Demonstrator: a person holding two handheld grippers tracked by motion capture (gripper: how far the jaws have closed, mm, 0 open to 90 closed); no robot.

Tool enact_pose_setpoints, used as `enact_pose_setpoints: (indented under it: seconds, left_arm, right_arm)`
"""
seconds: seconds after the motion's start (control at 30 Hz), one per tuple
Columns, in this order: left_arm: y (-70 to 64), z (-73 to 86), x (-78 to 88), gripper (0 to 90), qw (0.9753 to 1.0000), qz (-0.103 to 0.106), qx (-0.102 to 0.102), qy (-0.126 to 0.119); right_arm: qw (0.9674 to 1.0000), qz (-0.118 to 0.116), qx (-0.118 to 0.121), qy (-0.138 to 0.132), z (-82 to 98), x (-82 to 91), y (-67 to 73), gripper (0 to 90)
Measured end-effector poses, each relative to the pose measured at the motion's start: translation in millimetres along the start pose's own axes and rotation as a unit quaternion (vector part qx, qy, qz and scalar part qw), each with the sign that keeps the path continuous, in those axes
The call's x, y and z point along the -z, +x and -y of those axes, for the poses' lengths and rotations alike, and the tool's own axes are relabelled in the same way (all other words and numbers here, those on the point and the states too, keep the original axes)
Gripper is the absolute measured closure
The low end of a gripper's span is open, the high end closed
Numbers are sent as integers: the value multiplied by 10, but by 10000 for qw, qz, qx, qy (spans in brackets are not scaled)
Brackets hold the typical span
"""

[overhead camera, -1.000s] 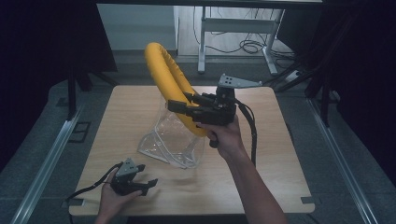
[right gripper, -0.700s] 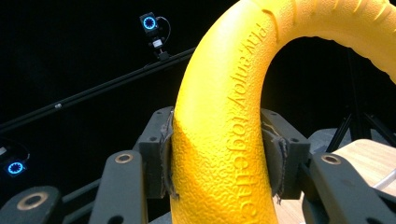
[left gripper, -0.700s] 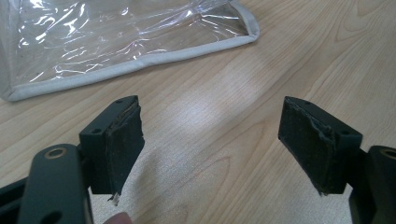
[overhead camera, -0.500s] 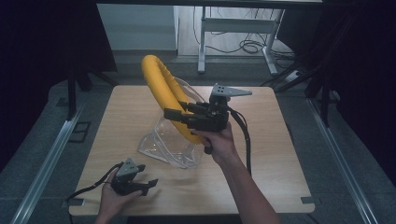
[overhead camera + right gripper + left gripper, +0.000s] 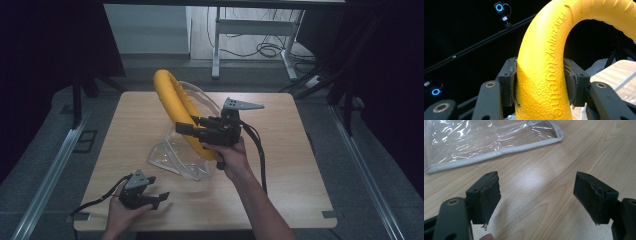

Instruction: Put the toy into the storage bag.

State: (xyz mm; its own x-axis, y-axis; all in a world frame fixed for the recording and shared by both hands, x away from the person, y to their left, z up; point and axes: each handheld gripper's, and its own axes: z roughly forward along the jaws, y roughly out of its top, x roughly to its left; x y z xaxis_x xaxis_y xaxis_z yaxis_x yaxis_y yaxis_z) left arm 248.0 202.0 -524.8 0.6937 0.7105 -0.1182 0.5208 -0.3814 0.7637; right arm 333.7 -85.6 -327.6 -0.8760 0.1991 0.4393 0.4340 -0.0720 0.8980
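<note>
While right gripper [image 5: 187, 131] clamps yellow ring [image 5: 544, 75], left gripper [image 5: 156, 200] gapes near table edge [image 5: 200, 226]

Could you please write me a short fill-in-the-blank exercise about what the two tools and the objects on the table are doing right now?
1. The right tool is shut on the ____ ring.
2. The left tool has its jaws ____, with nothing between them.
3. The clear plastic bag has a ____ trim along its edge.
4. The bag lies on a ____ table.

Missing words: yellow; open; grey; wooden
</note>
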Motion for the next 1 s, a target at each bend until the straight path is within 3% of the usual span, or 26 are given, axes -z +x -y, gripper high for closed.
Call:
enact_pose_setpoints:
  seconds: [0.23,0.57,1.0]
  left_arm:
    - [0,1,-2,215,10000,-1,-8,7]
    - [0,1,-4,215,10000,-1,-8,10]
    - [2,3,-7,215,10000,-3,-39,39]
  right_arm:
    - [10000,27,6,5,47,-4,-29,504]
    - [9998,99,-163,15,144,18,-118,504]
    - [9997,89,-173,-153,261,42,-138,504]
